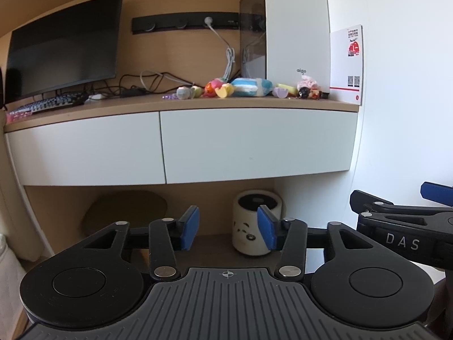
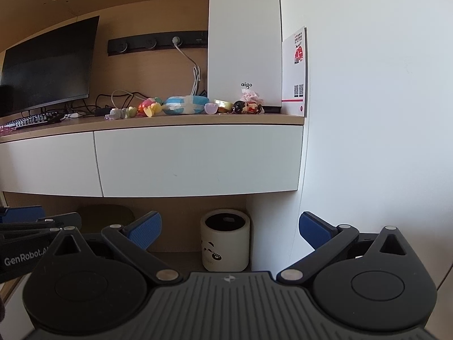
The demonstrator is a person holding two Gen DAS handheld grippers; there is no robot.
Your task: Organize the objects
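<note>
Wooden desk point(image 2: 70, 126) fills the frame's middle; the toys point(image 2: 184, 105) lie at its centre-right. My left gripper point(image 1: 228, 226) is half open, right gripper point(image 2: 230, 231) wide, both empty. I should approach level and slowly.

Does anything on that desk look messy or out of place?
Yes: a jumble of small colourful toys lies scattered along the desk in front of the white aigo box, some tipped over, unsorted.
</note>
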